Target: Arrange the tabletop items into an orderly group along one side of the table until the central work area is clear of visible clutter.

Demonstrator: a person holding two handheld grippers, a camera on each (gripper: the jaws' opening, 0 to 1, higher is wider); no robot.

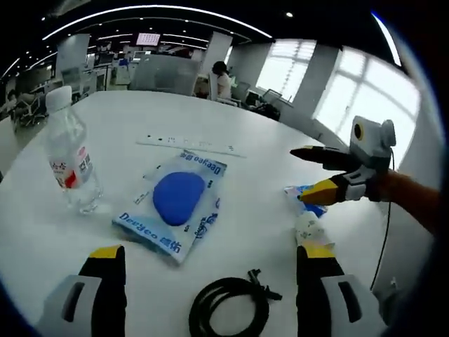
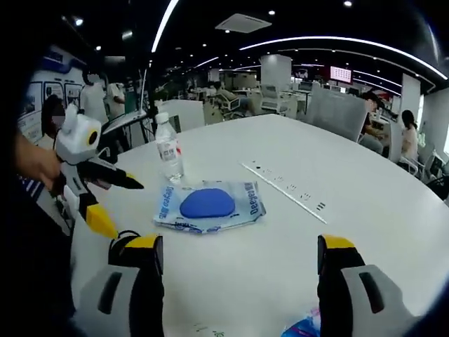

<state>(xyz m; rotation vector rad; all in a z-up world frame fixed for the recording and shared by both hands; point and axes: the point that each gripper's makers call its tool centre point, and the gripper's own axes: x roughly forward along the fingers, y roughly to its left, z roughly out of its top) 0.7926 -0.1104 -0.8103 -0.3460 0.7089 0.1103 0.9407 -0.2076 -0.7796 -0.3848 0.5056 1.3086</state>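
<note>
On the white table (image 1: pixel 126 119) a blue pad in a clear printed packet (image 1: pixel 175 200) lies flat in the middle, with a water bottle (image 1: pixel 70 151) standing upright to its left. A coiled black cable (image 1: pixel 228 305) lies between my left gripper's (image 1: pixel 210 263) open jaws. From the right my right gripper (image 1: pixel 297 175) reaches in open, just above a blue and white sachet (image 1: pixel 307 195); a small white packet (image 1: pixel 309 228) lies nearer. In the right gripper view the packet (image 2: pixel 210 203) and the bottle (image 2: pixel 168 149) lie ahead of my open right gripper (image 2: pixel 238 249), and the left gripper (image 2: pixel 126 209) hovers open at left.
A long white power strip (image 1: pixel 189 145) lies beyond the packet, seen as the strip (image 2: pixel 284 186) in the right gripper view. A blue sachet (image 2: pixel 305 328) peeks in at the bottom edge. Office chairs and seated people stand past the table's far edge.
</note>
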